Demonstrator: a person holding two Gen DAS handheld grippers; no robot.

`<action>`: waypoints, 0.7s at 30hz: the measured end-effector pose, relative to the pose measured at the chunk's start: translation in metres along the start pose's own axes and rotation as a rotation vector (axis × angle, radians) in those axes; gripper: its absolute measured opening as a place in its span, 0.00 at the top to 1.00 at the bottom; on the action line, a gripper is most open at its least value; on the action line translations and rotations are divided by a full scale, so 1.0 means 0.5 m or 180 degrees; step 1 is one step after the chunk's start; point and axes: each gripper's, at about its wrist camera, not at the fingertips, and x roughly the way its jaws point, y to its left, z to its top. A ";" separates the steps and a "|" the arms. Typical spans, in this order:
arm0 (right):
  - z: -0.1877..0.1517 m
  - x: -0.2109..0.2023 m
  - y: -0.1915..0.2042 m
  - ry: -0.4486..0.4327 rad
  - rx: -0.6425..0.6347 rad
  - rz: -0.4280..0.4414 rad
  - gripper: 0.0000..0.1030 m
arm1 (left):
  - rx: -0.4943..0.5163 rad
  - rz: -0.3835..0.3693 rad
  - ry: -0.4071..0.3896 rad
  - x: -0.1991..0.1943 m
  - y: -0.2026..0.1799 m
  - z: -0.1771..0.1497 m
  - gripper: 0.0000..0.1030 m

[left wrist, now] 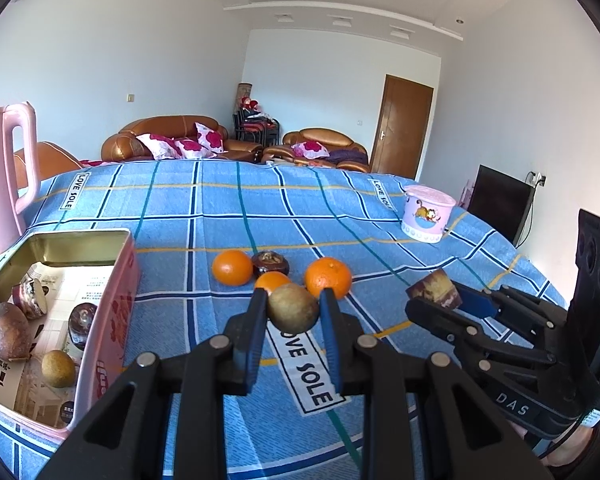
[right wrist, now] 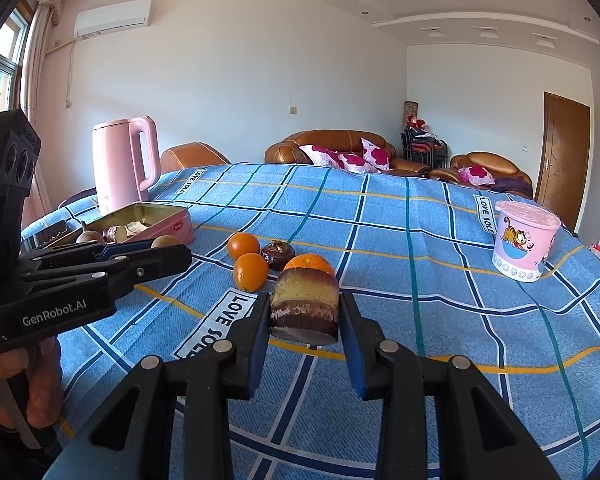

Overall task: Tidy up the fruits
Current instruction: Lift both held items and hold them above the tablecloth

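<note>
My left gripper (left wrist: 293, 309) is shut on a round brown-green fruit (left wrist: 293, 307) and holds it above the blue checked cloth. My right gripper (right wrist: 305, 312) is shut on a brown and yellow cut fruit piece (right wrist: 305, 305); it also shows in the left wrist view (left wrist: 435, 288). Three oranges (left wrist: 232, 267) (left wrist: 272, 281) (left wrist: 327, 278) and a dark round fruit (left wrist: 270, 263) lie together on the cloth past the left gripper. The open pink tin (left wrist: 118, 280) at left holds several brown fruits (left wrist: 7, 335) and a small green-brown one (left wrist: 58, 368).
A pink kettle (left wrist: 2, 176) stands behind the tin at far left. A pink cartoon tub (left wrist: 427, 213) stands at the right on the cloth (left wrist: 220, 208). Sofas, a door and a dark screen lie beyond the far edge.
</note>
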 end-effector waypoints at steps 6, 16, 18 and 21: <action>-0.001 -0.006 0.002 -0.0073 -0.0030 0.0007 0.66 | 0.0004 0.0029 -0.0057 -0.007 0.000 0.000 0.73; -0.003 -0.019 0.008 -0.0192 -0.0073 0.0012 0.66 | 0.0021 0.0056 -0.0157 -0.020 -0.001 -0.001 0.73; -0.003 -0.020 0.007 -0.0211 -0.0078 0.0014 0.66 | 0.0023 0.0062 -0.0169 -0.021 -0.001 -0.002 0.73; -0.003 -0.023 0.007 -0.0236 -0.0083 0.0012 0.66 | 0.0026 0.0064 -0.0190 -0.022 -0.002 -0.001 0.73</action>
